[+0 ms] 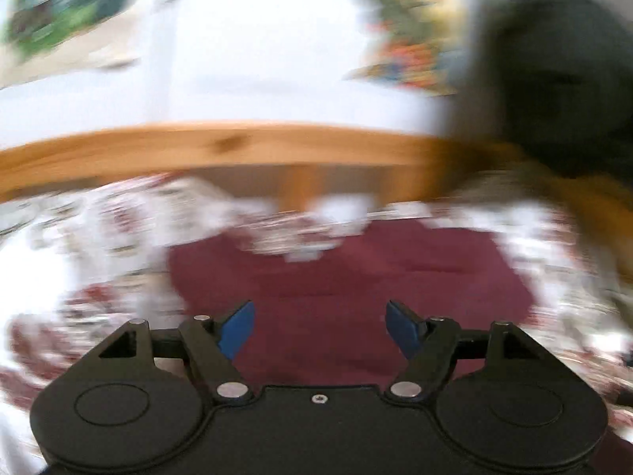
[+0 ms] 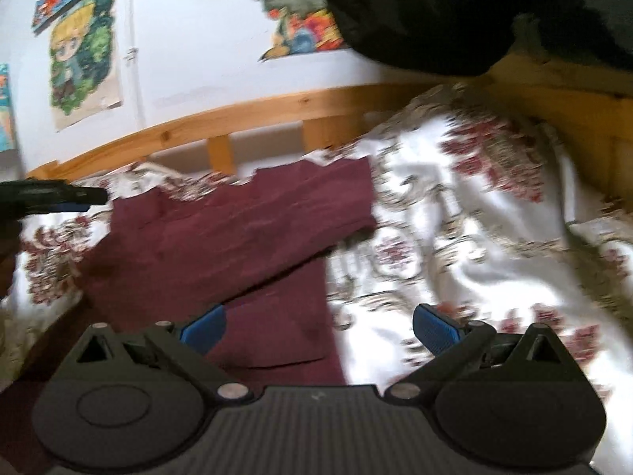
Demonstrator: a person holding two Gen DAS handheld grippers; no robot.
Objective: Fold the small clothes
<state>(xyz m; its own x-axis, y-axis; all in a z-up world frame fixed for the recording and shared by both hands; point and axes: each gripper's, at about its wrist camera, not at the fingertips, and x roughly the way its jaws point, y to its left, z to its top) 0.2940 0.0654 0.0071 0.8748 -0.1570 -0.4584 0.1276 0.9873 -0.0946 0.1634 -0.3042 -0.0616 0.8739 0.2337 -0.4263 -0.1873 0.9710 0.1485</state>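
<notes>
No readable writing is seen. Maroon garment (image 2: 237, 229) is spread ahead of both grippers, left gripper (image 1: 320, 328) and right gripper (image 2: 318, 326), jaws apart, nothing clamped.

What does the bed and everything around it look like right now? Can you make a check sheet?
Surface: floral bedspread, white with red flowers, rumpled, on a bed.
Job's things: maroon garment lies on the bedspread, partly folded, one flap laid across the rest.
Clutter: black cloth heaped at the far right corner.
Grippers: left tongs open above the maroon garment, nothing between the pads; right tongs open over the garment's near edge, holding nothing.
Cables: nothing seen.
Surroundings: wooden bed rail along the far side, white wall with cartoon posters. The left view is blurred.
</notes>
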